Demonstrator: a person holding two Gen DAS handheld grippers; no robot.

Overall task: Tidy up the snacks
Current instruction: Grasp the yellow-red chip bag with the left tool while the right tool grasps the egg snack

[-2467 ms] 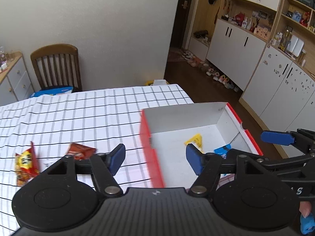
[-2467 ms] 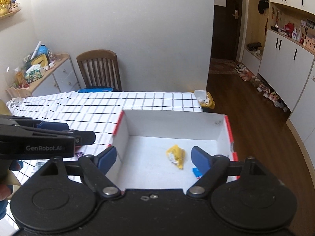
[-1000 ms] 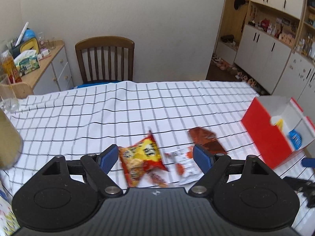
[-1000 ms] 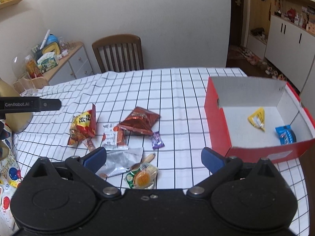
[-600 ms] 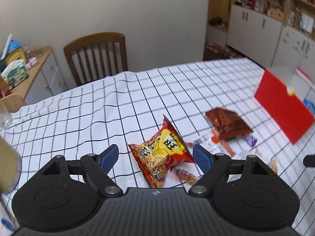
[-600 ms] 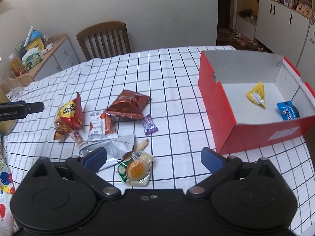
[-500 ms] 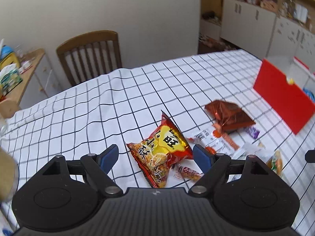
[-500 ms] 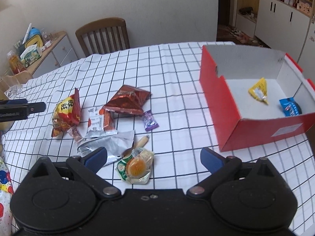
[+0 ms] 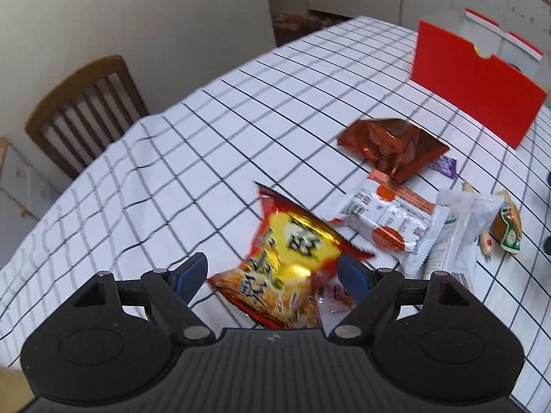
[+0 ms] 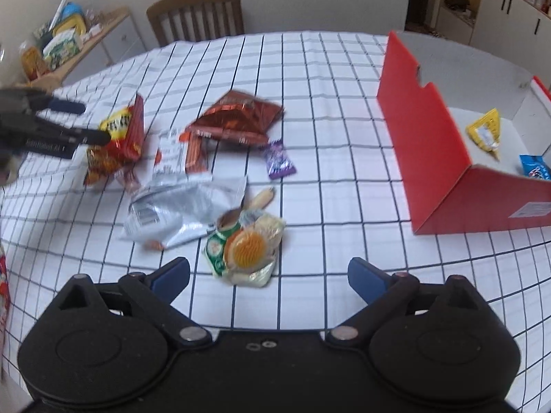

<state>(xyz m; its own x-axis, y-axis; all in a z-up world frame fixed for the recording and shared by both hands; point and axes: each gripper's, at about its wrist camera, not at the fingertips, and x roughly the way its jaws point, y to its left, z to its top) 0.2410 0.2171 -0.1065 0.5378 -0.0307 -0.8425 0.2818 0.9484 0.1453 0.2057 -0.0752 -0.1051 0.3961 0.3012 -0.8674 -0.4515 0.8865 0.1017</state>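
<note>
My left gripper (image 9: 273, 273) is open, its jaws on either side of a red-and-yellow chip bag (image 9: 286, 261), also seen in the right wrist view (image 10: 117, 137). My right gripper (image 10: 268, 275) is open and empty just short of a clear packet with an orange cake (image 10: 246, 249). Between them lie a dark red foil bag (image 10: 237, 118), a white-and-orange packet (image 10: 179, 153), a silver bag (image 10: 179, 206) and a small purple candy (image 10: 280, 163). The red box (image 10: 423, 127) at the right holds a yellow packet (image 10: 485, 130) and a blue packet (image 10: 535, 168).
The table has a white cloth with a black grid (image 10: 344, 79). A wooden chair (image 10: 198, 15) stands at the far edge. A side cabinet (image 10: 79, 41) with clutter is at the far left. White cupboards (image 10: 509, 13) are at the far right.
Both grippers have moved left and down from the red box to the loose snacks. The left gripper's open jaws now flank the chip bag; the right has closed in on the cake packet.
</note>
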